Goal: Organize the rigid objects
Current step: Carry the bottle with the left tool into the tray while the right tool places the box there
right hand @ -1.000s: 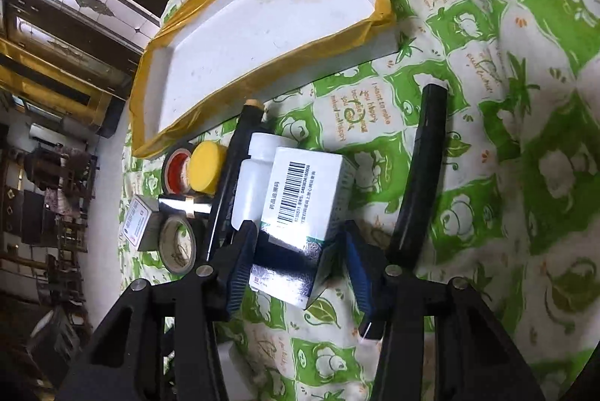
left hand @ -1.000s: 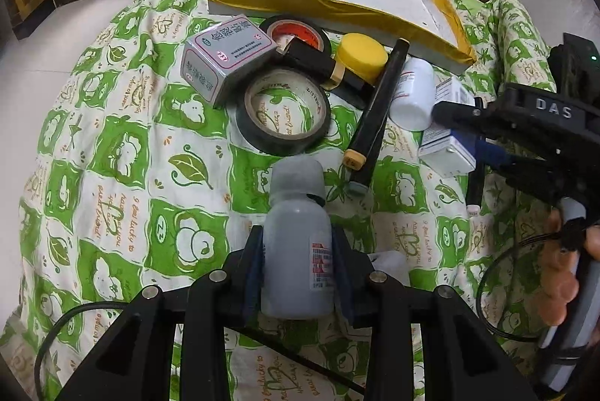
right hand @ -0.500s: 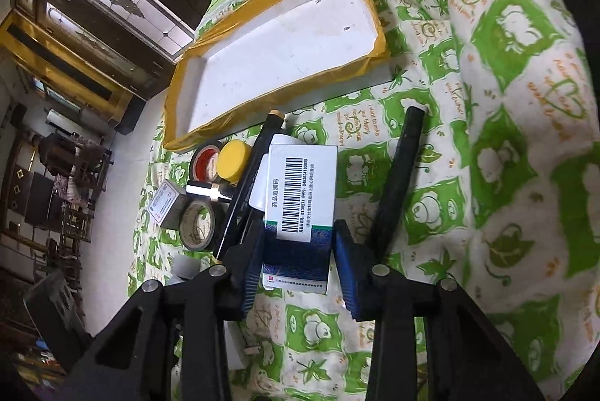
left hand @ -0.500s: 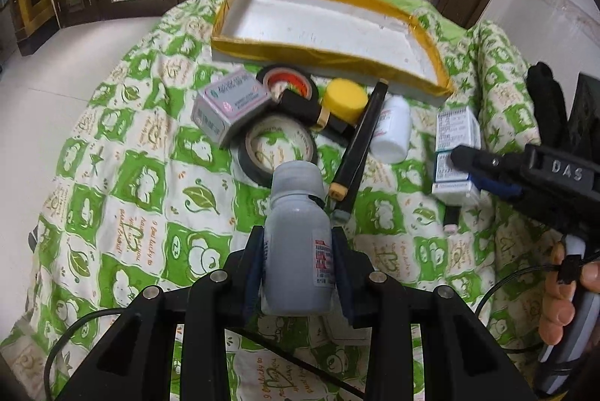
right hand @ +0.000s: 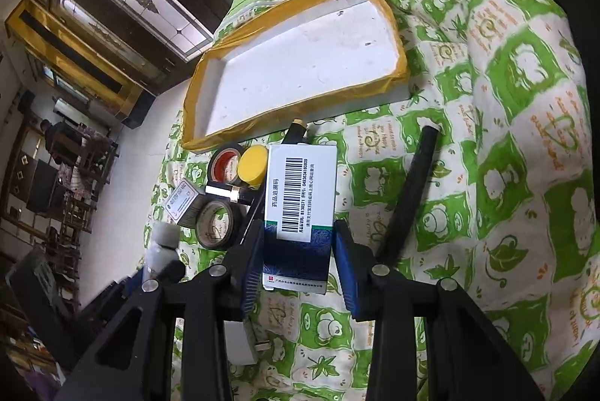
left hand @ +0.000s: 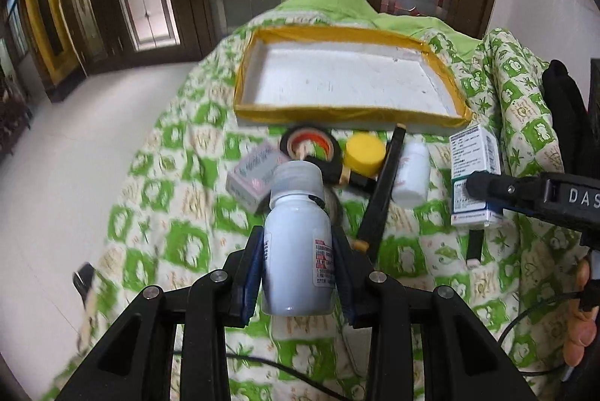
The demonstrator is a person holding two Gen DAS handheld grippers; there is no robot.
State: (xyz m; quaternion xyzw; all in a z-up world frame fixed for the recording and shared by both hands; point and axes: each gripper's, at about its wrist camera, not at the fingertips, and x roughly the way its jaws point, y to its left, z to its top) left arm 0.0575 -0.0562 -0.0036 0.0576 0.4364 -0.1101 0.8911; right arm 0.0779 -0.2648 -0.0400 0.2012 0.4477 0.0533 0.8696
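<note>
My left gripper (left hand: 298,273) is shut on a white plastic bottle (left hand: 298,251) with a grey cap, lifted above the green patterned cloth. My right gripper (right hand: 298,266) is shut on a white and blue medicine box (right hand: 300,209) with a barcode, also held clear of the cloth; that box (left hand: 474,176) shows at the right of the left wrist view. Beyond both lies a shallow white tray (left hand: 348,82) with a yellow taped rim (right hand: 300,116); nothing is in it.
On the cloth before the tray lie a red-cored tape roll (left hand: 311,146), a yellow-capped item (left hand: 365,153), a small white bottle (left hand: 410,176), a long black stick (left hand: 382,194), a grey box (left hand: 255,176) and a black tape roll (right hand: 217,221). Another black stick (right hand: 412,187) lies right. White floor at left.
Both grippers have risen with their loads and tilted up, so the tray and the doors behind show more. The right jaws closed on the medicine box and lifted it off the cloth.
</note>
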